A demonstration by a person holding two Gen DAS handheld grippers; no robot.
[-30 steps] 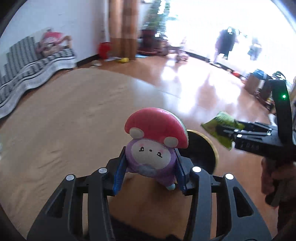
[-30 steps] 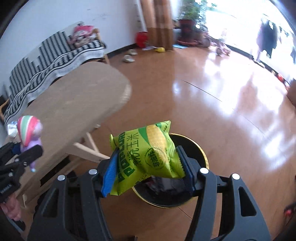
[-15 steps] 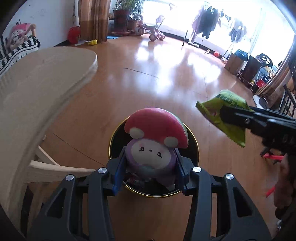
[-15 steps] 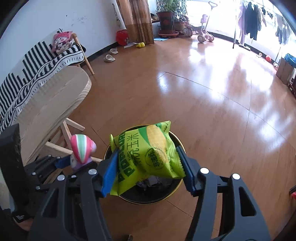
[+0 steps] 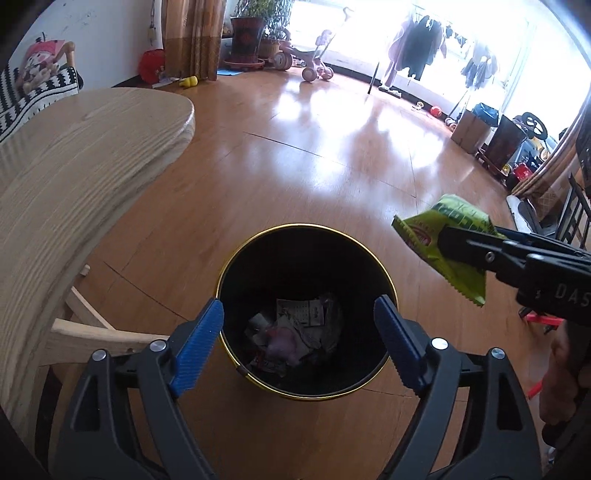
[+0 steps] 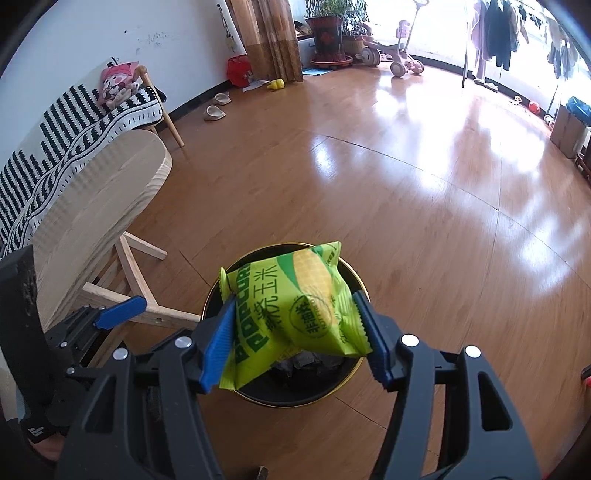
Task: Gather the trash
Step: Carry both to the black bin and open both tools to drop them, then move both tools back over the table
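On the wooden floor [image 5: 295,155] beside the bench [image 5: 74,155] stands a black bin [image 5: 306,391] holding scraps, possibly paper. The left gripper [image 5: 299,332] hangs over it, fingers spread and empty. The right gripper [image 6: 295,336] clamps a green popcorn bag [image 6: 295,314] above the bin's rim; next, release it inside.

We're in a home living room: glossy wood floor [image 6: 388,192], striped-throw sofa [image 6: 74,125] with a plush doll [image 6: 114,83], kids' tricycle [image 6: 391,55] and potted plant [image 6: 328,26] by the bright window, slippers [image 6: 216,107], clothes on a drying rack [image 5: 417,48].
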